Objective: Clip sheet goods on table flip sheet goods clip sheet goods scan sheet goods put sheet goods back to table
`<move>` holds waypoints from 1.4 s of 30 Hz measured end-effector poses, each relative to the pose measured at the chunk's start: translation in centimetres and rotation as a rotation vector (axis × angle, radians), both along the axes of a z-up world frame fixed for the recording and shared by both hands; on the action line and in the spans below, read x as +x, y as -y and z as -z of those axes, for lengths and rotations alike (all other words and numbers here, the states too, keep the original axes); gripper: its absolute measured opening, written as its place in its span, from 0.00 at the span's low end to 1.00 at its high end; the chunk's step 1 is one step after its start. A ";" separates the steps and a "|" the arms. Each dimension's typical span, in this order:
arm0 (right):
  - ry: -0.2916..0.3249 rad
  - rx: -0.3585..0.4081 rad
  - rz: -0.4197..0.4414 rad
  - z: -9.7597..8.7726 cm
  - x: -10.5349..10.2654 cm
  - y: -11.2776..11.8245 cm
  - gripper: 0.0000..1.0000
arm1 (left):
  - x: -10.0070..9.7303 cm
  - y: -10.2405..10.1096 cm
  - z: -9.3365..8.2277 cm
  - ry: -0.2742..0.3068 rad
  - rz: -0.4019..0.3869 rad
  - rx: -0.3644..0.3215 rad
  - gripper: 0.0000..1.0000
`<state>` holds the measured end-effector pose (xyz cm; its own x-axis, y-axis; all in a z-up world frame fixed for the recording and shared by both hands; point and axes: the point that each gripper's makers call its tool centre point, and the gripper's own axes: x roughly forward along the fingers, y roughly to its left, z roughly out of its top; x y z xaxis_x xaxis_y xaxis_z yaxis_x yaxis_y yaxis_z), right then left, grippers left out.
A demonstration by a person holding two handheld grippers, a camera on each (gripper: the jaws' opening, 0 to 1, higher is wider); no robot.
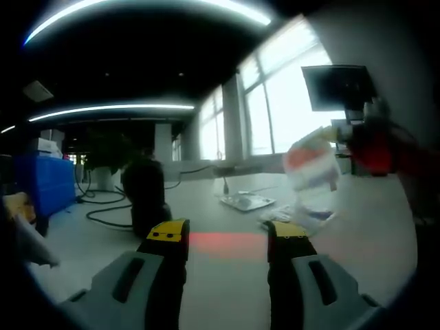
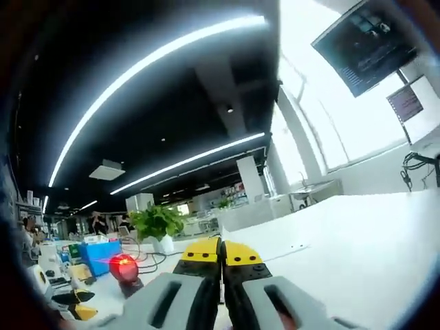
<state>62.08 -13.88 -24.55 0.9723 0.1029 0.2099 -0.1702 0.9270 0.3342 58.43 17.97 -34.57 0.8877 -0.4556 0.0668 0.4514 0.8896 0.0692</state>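
Note:
In the left gripper view, a floppy sheet packet [image 1: 313,172], white with red and blue print, hangs in the air at the right. The red-and-black right gripper [image 1: 347,141] reaches in from the right and pinches its top edge. My left gripper [image 1: 228,234] stands open low over the white table [image 1: 103,240], nothing between its yellow tips. A black scanner [image 1: 144,196] stands just beyond it and throws a red patch of light [image 1: 227,244] on the table. In the right gripper view, the right gripper [image 2: 221,253] is pressed shut, and the scanner's red light [image 2: 124,268] glows at lower left.
A flat silver tray [image 1: 246,201] and loose packets [image 1: 278,216] lie on the table past the left gripper. Black cables [image 1: 103,210] run behind the scanner. A blue crate [image 1: 48,182] stands at the left. A potted plant [image 2: 157,223] and a wall monitor [image 2: 371,45] are farther off.

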 end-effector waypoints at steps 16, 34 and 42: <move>-0.043 0.340 0.171 4.8 -2.0 6.9 0.00 | 0.1 0.1 0.2 -0.003 0.001 0.013 0.38; -0.095 0.390 0.285 8.5 -2.8 10.8 0.00 | 0.1 0.2 0.2 -0.003 0.000 0.019 0.38; -0.148 0.405 0.317 10.9 -3.2 11.5 0.00 | 0.0 0.2 0.1 -0.002 0.001 0.016 0.38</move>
